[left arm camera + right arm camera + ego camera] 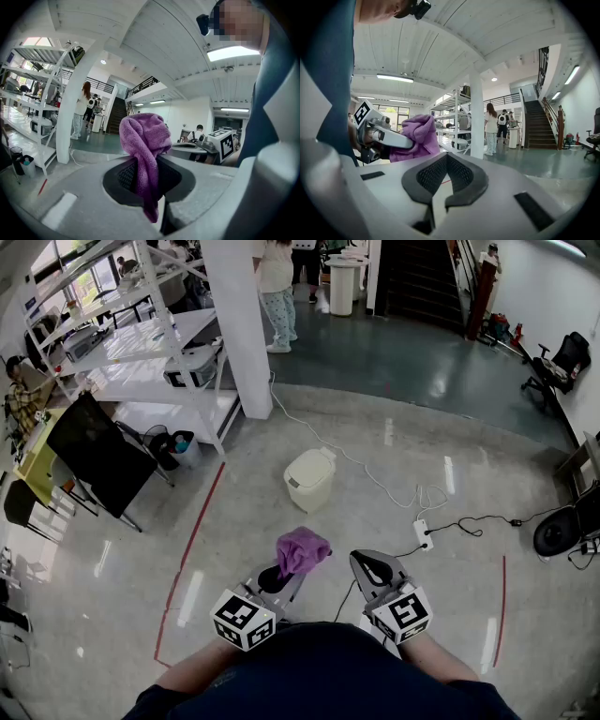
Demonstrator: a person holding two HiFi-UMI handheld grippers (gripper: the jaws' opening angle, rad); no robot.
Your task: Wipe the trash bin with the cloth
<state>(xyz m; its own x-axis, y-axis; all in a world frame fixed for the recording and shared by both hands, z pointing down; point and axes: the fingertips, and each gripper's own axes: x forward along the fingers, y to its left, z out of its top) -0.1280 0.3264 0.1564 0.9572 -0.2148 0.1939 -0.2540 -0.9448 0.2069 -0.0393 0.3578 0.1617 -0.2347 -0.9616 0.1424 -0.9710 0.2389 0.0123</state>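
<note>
**Two grippers, one cloth, one bin; head view, read near to far.**

Left gripper [275, 579], at 7 o'clock from frame centre, has its jaws pinched on the single purple cloth [302, 550]. The left gripper view shows the cloth bunched above the tips, with a tail hanging down between the pads.

Right gripper [373, 570], at 5 o'clock from centre, has its jaws pressed together with nothing between them. The right gripper view shows the pads meeting at the tips. The two grippers lie side by side, near but apart, and the cloth sits at 10 o'clock from the right gripper's tips.

One cream bin [309, 479] stands on the floor [234, 521] with its lid down. It is at 12 o'clock from the cloth and well apart from both grippers.

One white power strip [422, 532] lies at 4 o'clock from the bin. A white cable [352, 460] passes the bin's right side.

Two red tape lines mark the floor, one at 8 o'clock from the bin [192, 540] and one at 4 o'clock [499, 610].

Farther off are one white pillar [246, 324] at 11 o'clock, one rack [141, 343] at 10 o'clock, and the stairs [412, 277] at 1 o'clock.
</note>
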